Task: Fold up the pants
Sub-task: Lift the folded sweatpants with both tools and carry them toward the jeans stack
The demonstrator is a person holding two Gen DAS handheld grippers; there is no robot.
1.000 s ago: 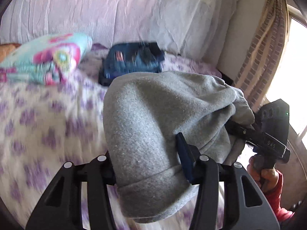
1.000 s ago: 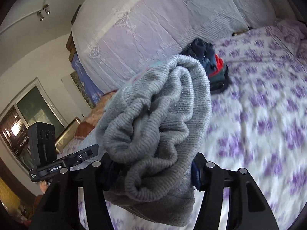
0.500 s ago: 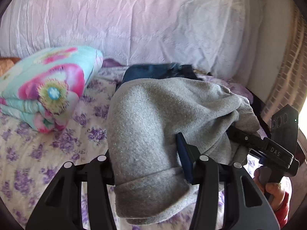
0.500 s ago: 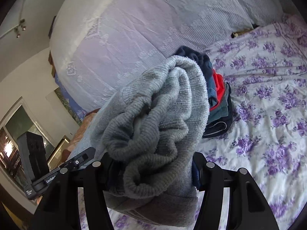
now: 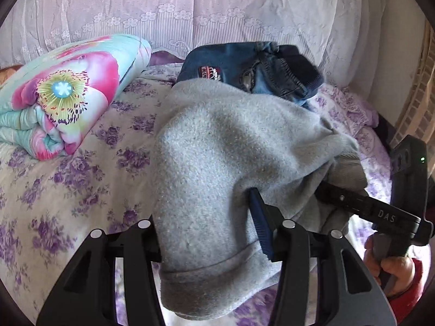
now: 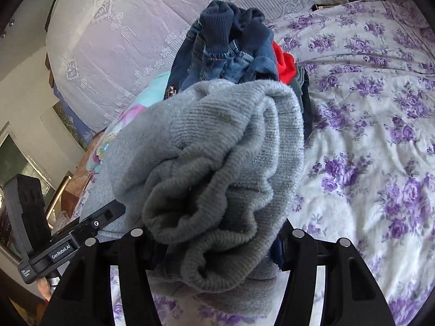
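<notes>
Grey sweatpants (image 5: pixel 217 163), bunched and folded, clamped at both ends and held above the floral bedspread (image 5: pixel 68 184); left gripper (image 5: pixel 209 233) closed on the hemmed cuff end, blue pad pressed into the fleece at 4 o'clock of the bundle; right gripper (image 6: pixel 214 239) closed on the ribbed grey waistband (image 6: pixel 217 176), jaws half-hidden under the fabric. In the left view, right gripper (image 5: pixel 353 201) at 3 o'clock, white letters "DAS" legible on its black bar, green light on its camera block, a hand (image 5: pixel 391 269) with a red sleeve on the grip. In the right view, left gripper body at 8 o'clock, marked "GenRobot.AI", smaller print below too small to read. Stack of folded clothes (image 6: pixel 233 51) at 12 o'clock behind the sweatpants; denim on top with a red-and-white patch (image 5: pixel 210 72), wording illegible; red garment lower in the stack. Folded flowered quilt (image 5: pixel 62 95) at 10 o'clock; lace cover (image 5: pixel 217 8) at the head of the bed.
</notes>
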